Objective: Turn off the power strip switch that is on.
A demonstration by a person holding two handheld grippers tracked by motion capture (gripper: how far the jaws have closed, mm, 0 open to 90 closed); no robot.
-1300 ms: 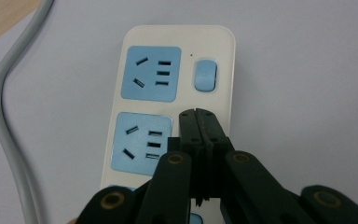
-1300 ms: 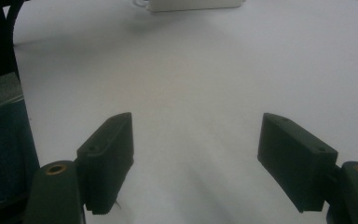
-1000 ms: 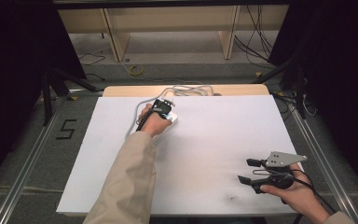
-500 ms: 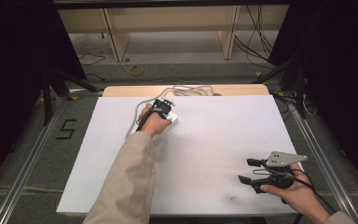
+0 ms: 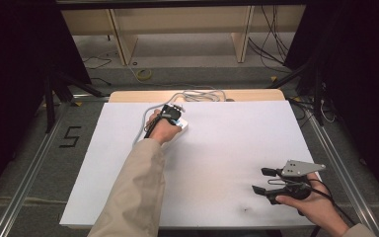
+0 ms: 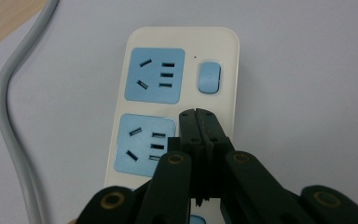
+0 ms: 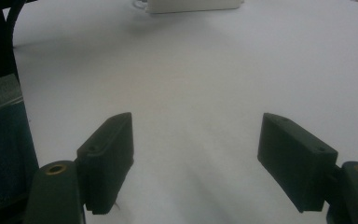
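Note:
A cream power strip (image 6: 182, 39) with blue sockets lies on the white table sheet (image 5: 227, 143), at the back left of the high view (image 5: 182, 127). My left gripper (image 6: 198, 116) is shut with nothing between its jaws. Its tips rest over the strip just right of the lower socket (image 6: 144, 144) and below a blue switch (image 6: 209, 77). Whether they touch the strip I cannot tell. In the high view the left gripper (image 5: 172, 112) is held from above by a hand. My right gripper (image 5: 259, 180) sits near the front right, open and holding nothing, as its own view (image 7: 196, 123) confirms.
The strip's grey cable (image 6: 9, 116) curves off its left side and loops at the table's back edge (image 5: 197, 94). A wooden board (image 5: 128, 96) shows behind the sheet. A beige sleeve (image 5: 133, 192) crosses the left half. The strip's end (image 7: 193, 4) appears far ahead of the right gripper.

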